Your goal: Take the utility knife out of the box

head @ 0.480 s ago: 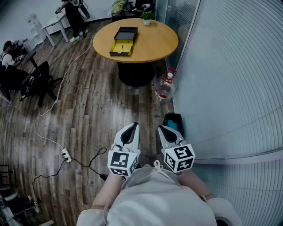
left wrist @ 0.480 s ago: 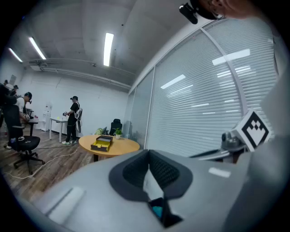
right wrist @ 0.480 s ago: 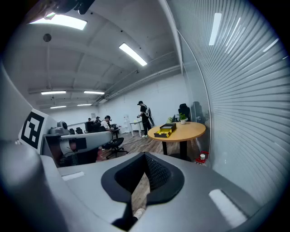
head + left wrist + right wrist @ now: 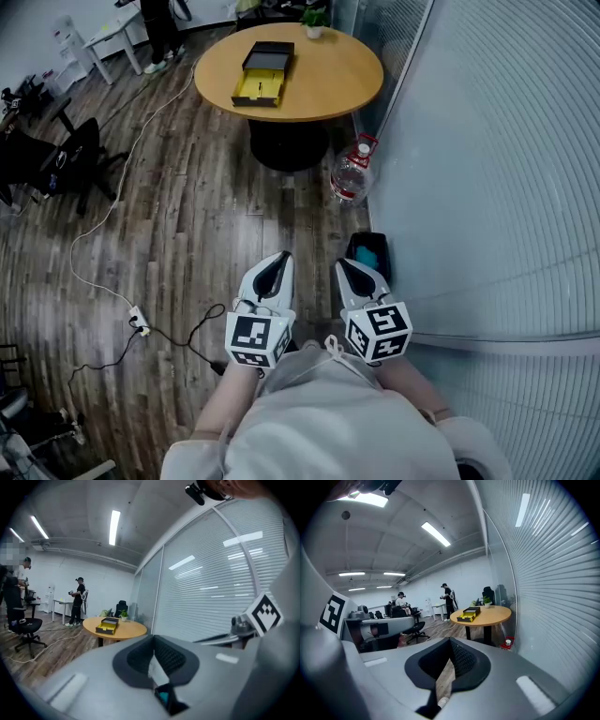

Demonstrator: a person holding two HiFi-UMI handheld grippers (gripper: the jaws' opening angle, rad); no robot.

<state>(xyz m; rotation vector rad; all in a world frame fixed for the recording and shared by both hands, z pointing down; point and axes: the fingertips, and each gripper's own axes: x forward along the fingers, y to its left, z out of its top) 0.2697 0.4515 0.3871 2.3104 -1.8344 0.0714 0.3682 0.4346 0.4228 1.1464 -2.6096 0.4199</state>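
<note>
Both claws, the left claw (image 4: 277,262) and the right claw (image 4: 349,270), are closed on nothing and held side by side over the wood floor (image 4: 187,216), well apart from the one round bench (image 4: 328,75). That bench stands beside a glass wall (image 4: 487,169) with blinds. It carries one open box (image 4: 262,73) with a yellow lining and one potted plant (image 4: 315,19). The utility knife is too small to make out. One water jug (image 4: 352,178) stands on the floor near the bench.

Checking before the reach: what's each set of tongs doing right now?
Left tongs: closed, holding nothing.
Right tongs: closed, holding nothing.
</note>
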